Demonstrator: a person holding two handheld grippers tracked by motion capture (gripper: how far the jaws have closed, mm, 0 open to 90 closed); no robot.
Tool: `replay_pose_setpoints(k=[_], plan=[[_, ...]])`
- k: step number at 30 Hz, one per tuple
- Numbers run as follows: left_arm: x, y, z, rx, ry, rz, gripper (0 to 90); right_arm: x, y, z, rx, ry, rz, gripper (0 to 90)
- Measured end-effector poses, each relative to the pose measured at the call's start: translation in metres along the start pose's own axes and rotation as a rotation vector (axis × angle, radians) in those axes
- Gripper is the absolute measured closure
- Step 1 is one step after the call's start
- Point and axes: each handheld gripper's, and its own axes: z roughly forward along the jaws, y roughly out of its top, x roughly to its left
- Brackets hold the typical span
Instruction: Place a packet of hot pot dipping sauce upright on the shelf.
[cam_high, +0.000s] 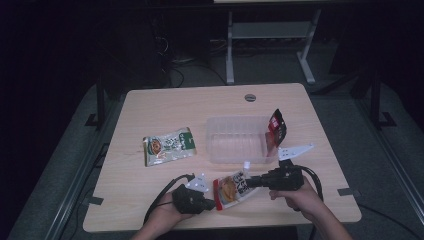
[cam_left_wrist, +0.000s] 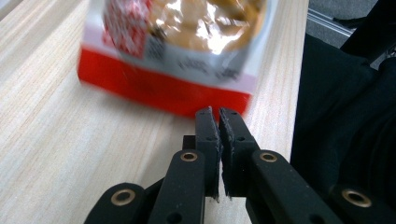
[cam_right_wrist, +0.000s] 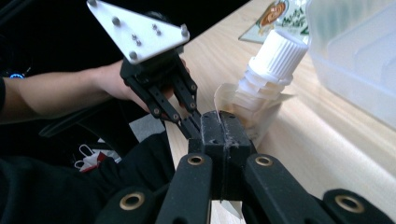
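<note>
Wooden table (cam_high: 150, 105), seen from above: a clear plastic tray (cam_high: 235, 140) sits right of centre, a green packet (cam_high: 169, 146) to its left, a red-black sachet (cam_high: 276, 126) propped at its right wall. At the near edge a spouted pouch (cam_high: 234, 187) lies between both claws. The right claw (cam_right_wrist: 223, 133) grips its top beside the white cap (cam_right_wrist: 279, 50) — detail from the right gripper view. The left claw (cam_left_wrist: 215, 113) is all but closed, empty, just short of the pouch's red bottom edge.
</note>
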Motion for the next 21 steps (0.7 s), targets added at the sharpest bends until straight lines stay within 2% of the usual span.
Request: replay_pose_setpoints(k=[4,15,20,21], plan=[[0.002,-0.002,-0.004,-0.01,0.002,-0.008,85.3,0.003,0.004,-0.004,-0.017,-0.009,-0.011,90.0],[0.014,-0.011,-0.019,-0.041,0.02,-0.064,79.4,0.01,0.02,-0.018,-0.079,-0.02,-0.058,90.0],[0.019,-0.014,-0.026,-0.054,0.04,-0.075,72.5,0.014,0.028,-0.023,-0.094,-0.027,-0.079,90.0],[0.019,-0.015,-0.027,-0.061,0.044,-0.082,68.6,0.015,0.031,-0.026,-0.101,-0.022,-0.085,90.0]])
